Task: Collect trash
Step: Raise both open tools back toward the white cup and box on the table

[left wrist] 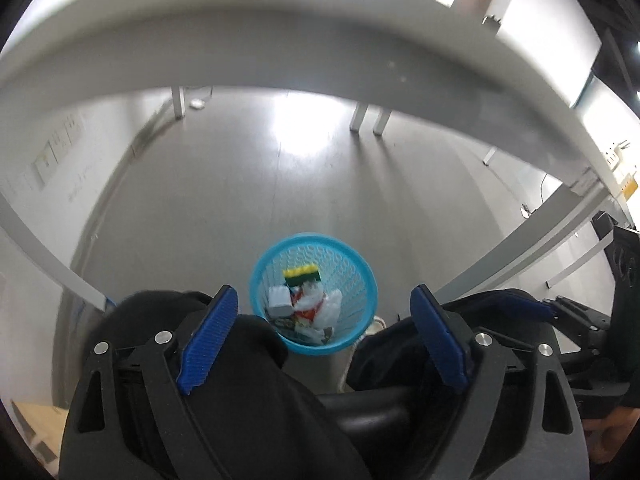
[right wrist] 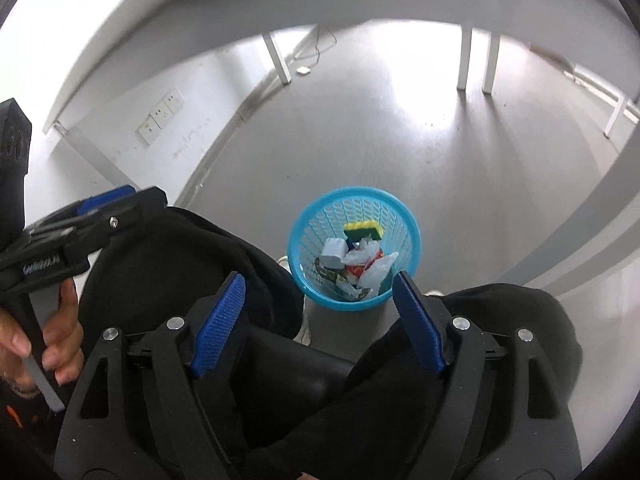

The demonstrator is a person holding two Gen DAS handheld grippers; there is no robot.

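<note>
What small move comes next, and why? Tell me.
Probably lift both away toward the table to look for more trash: the left hand-held gripper and right hand-held gripper are open and empty, and the blue basket already holds the sponge and wrappers.

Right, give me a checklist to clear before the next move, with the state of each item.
1. Left gripper open with nothing between its pads: ok.
2. Right gripper open with nothing between its pads: ok.
3. Blue basket upright on the floor: ok.
4. Sponge, grey block and crumpled wrappers lie inside the basket: ok.
5. No trash left on the visible floor: cannot tell; a small white thing lies by a far table leg.
6. Tabletop cleared: cannot tell, only its edge shows.
</note>
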